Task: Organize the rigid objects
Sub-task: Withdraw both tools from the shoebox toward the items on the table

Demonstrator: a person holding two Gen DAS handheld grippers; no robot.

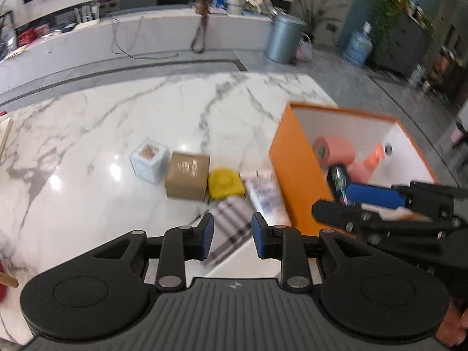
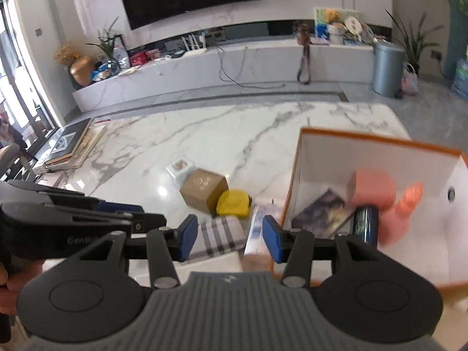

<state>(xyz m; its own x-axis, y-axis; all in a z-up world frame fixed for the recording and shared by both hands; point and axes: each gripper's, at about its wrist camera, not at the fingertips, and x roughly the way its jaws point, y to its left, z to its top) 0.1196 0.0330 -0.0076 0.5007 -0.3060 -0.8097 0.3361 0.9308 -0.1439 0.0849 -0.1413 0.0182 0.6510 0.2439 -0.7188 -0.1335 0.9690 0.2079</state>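
An orange box [image 1: 298, 169] [image 2: 380, 142] with white inner walls stands on the marble table and holds a pink cylinder [image 2: 371, 187], a pink bottle [image 2: 406, 204], a dark booklet [image 2: 321, 216] and a dark can [image 1: 337, 181]. To its left lie a white-and-blue packet [image 1: 266, 196], a yellow round thing [image 1: 223, 182], a brown carton [image 1: 187, 175] and a white cube [image 1: 149, 161]. My left gripper [image 1: 232, 234] hovers open over a striped box [image 1: 231, 219] [image 2: 219, 237], its pads apart from it. My right gripper [image 2: 231, 239] stands open beside the orange box's left wall, holding nothing.
A stack of books [image 2: 70, 146] lies at the table's far left edge. Beyond the table run a marble TV ledge with clutter and a grey metal bin [image 2: 387, 68] on the floor. Bare marble stretches behind the row of small boxes.
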